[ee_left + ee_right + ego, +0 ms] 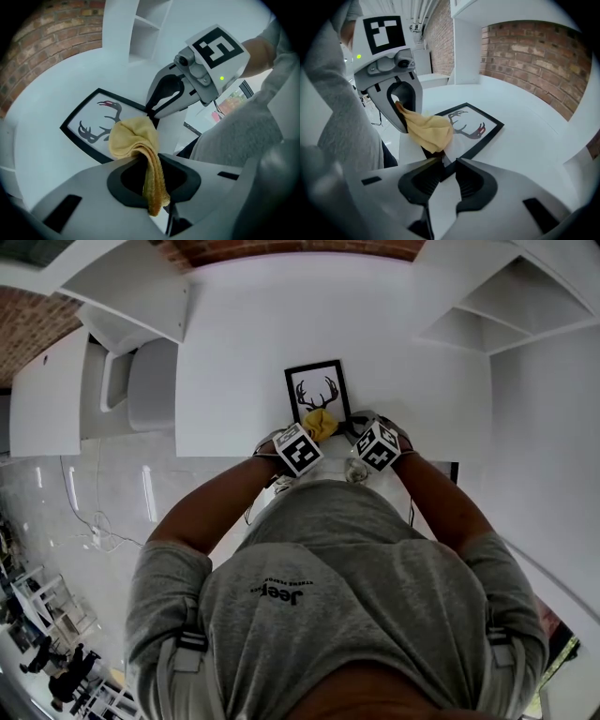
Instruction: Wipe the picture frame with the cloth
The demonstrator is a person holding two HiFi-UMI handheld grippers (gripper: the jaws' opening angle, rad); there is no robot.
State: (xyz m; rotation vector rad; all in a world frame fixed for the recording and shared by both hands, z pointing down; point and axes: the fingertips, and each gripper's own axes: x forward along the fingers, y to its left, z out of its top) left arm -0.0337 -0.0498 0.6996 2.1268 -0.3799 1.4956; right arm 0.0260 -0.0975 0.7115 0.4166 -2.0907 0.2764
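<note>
Left gripper [149,165] pinches the cloth [131,138]; right gripper [446,164] clamps the frame's [474,123] corner at the tabletop's [394,343] near edge. A hard wipe may twist the frame loose.

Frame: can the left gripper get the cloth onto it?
Probably yes. The left gripper pinches the cloth, which hangs at the near end of the frame with nothing between. The right gripper only grips a near corner.

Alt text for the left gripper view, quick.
The left gripper pinches a yellow cloth bunched over part of the antler picture frame on the white table. Beyond it, the right gripper grips the frame's edge.
</note>
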